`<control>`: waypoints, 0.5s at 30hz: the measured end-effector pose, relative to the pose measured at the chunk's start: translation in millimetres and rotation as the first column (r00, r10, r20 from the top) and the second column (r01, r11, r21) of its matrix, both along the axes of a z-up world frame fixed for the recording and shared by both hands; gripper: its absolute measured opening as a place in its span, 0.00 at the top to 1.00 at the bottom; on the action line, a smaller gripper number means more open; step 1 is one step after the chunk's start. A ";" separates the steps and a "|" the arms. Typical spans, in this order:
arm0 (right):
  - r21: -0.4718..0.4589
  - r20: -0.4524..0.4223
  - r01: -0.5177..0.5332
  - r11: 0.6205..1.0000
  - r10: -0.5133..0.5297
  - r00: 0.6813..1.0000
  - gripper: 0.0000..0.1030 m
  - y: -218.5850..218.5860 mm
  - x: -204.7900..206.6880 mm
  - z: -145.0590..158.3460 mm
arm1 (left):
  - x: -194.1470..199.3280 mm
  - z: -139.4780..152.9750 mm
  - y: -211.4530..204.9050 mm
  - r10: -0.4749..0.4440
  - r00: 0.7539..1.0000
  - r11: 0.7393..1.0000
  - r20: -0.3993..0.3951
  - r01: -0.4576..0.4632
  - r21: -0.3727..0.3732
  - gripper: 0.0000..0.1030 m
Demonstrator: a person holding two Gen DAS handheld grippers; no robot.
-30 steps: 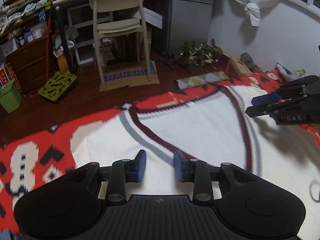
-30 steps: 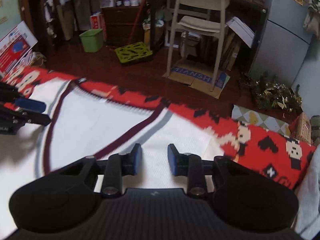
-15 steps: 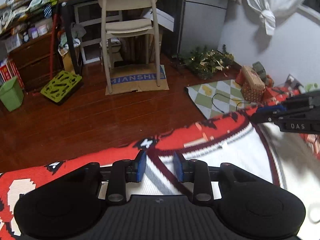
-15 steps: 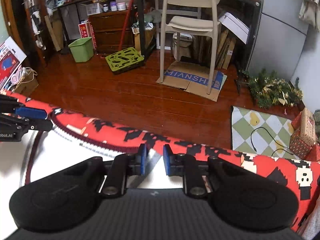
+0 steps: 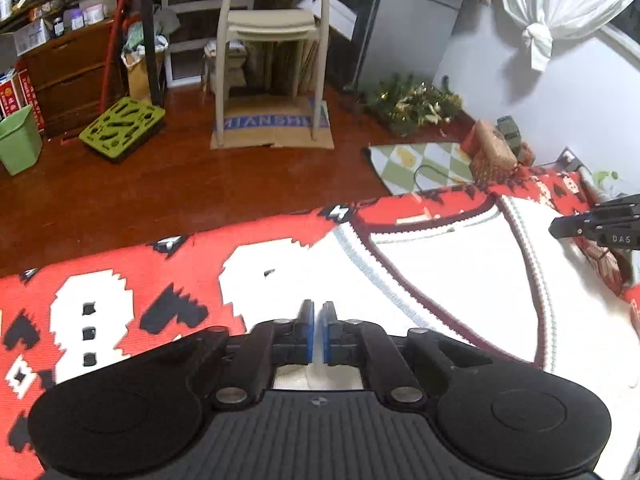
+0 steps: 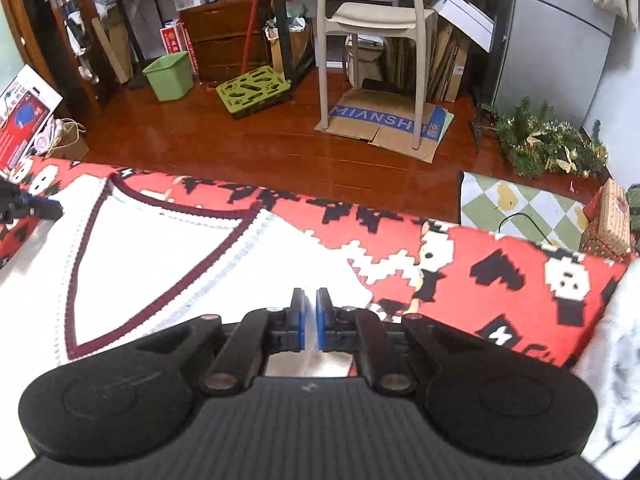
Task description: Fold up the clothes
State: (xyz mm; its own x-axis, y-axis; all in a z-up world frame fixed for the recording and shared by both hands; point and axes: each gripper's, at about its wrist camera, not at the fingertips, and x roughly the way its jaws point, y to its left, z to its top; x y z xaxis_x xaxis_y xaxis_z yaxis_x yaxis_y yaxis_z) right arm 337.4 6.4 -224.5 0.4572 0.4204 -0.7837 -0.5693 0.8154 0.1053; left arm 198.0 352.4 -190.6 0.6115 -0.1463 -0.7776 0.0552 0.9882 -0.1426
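a cluttered room with a dark red wooden floor, a pale chair standing on flattened cardboard, a green bin and a christmas garland by the wall. in the foreground a red blanket with black-and-white pixel figures covers the surface; whether that is a bed or a table cannot be told.

on it lies a white v-neck sweater with maroon and grey trim, spread flat, neckline toward the floor edge. the left tongs are narrowed to a slim gap with white knit visible between the blue pads, seemingly pinching the left shoulder area. the right tongs are equally narrow, apparently gripping cloth at the right shoulder.

judged as the start of a fold: both shoulders pinched. to do it well, lift the 2 corners together at equal height, keep the cloth taut between them, and carry the top edge evenly so the neckline stays centred and no wrinkle gets trapped.
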 end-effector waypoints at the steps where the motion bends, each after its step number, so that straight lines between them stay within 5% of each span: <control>1: -0.002 0.012 0.007 1.000 -0.007 1.000 0.97 2.5 3.1 -1.4 | 1.8 -1.3 -0.5 0.008 1.000 1.000 0.011 -0.008 -0.001 0.98; 7: -0.009 0.035 0.078 0.997 -0.078 0.996 0.94 14.3 26.2 -8.4 | 29.5 -5.3 -10.7 0.075 0.997 0.994 0.025 -0.077 0.073 0.97; 15: 0.048 0.028 0.020 0.999 -0.021 0.999 0.94 -17.3 -14.6 26.9 | -7.8 28.8 -15.7 0.037 0.996 0.999 0.081 -0.037 0.009 0.96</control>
State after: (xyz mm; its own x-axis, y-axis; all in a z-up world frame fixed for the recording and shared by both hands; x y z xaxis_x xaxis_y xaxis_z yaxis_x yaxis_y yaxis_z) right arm 322.8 -10.9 -197.6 0.4883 0.4475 -0.7492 -0.5557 0.8214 0.1285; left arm 190.2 336.8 -161.8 0.6776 -0.1142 -0.7265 0.0294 0.9913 -0.1283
